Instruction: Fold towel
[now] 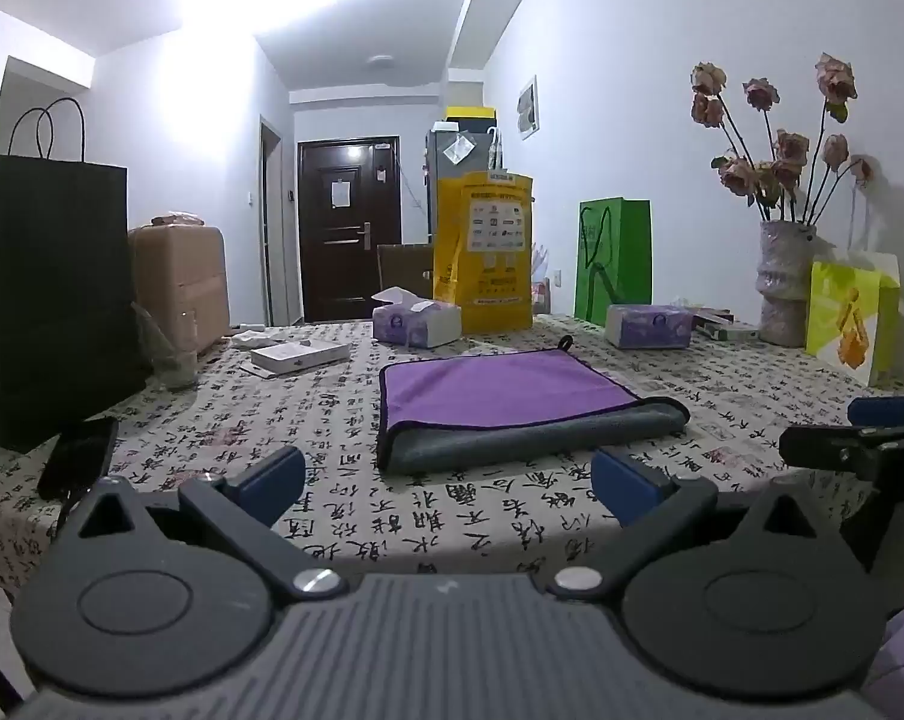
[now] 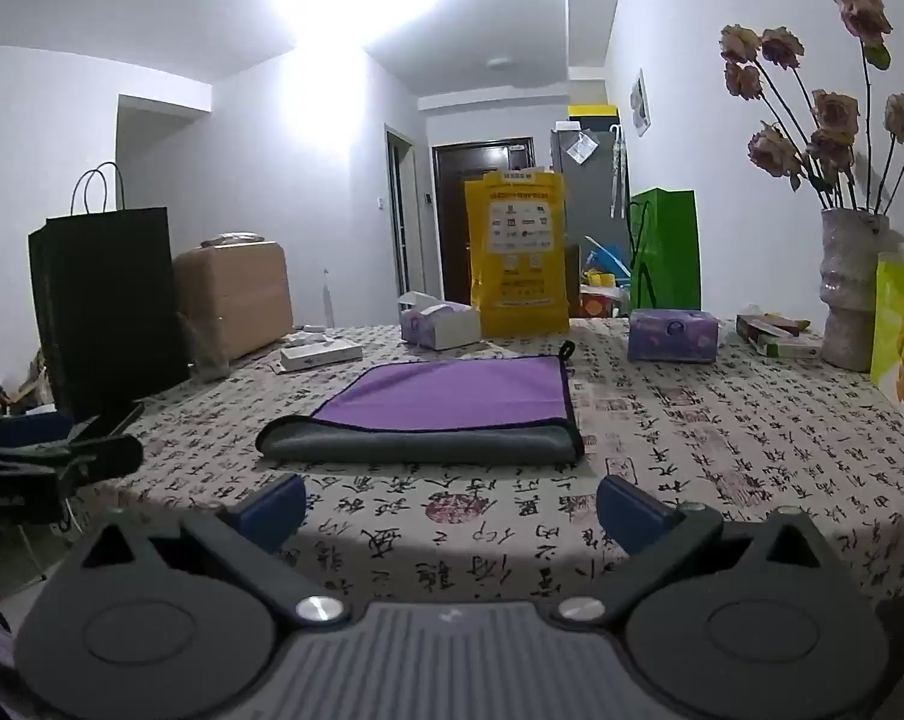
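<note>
Both the left gripper (image 1: 449,483) and right gripper (image 2: 452,507) hover spread apart near the folded towel (image 1: 505,405) on the counter (image 1: 272,420).

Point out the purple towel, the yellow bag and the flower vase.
purple towel (image 1: 499,387), left wrist view, purple top face.
yellow bag (image 1: 487,252), left wrist view, printed front.
flower vase (image 2: 850,294), right wrist view, its body.
</note>
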Action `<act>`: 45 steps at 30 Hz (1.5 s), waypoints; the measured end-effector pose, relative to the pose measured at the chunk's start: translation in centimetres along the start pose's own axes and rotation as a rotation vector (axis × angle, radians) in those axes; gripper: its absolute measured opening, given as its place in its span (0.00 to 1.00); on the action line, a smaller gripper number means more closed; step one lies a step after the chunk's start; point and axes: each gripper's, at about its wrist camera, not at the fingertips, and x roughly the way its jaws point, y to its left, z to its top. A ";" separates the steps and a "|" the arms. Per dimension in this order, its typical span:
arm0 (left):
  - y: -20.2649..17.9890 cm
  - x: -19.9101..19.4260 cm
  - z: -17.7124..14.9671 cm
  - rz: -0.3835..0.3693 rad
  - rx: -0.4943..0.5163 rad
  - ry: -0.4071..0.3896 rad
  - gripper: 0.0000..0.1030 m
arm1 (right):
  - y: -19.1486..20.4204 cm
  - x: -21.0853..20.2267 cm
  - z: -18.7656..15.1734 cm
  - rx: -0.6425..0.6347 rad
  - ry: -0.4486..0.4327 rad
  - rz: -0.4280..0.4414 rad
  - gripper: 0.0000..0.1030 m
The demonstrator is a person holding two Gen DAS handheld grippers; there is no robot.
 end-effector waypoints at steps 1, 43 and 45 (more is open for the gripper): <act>0.2 -0.2 -0.1 -0.005 0.001 0.001 1.00 | -0.2 0.1 0.0 0.001 0.001 -0.002 1.00; -0.9 0.6 0.0 0.015 0.067 0.033 1.00 | -0.1 0.3 0.2 -0.020 -0.002 0.000 1.00; -0.9 0.6 0.0 0.015 0.067 0.034 1.00 | -0.1 0.3 0.2 -0.017 -0.003 0.001 1.00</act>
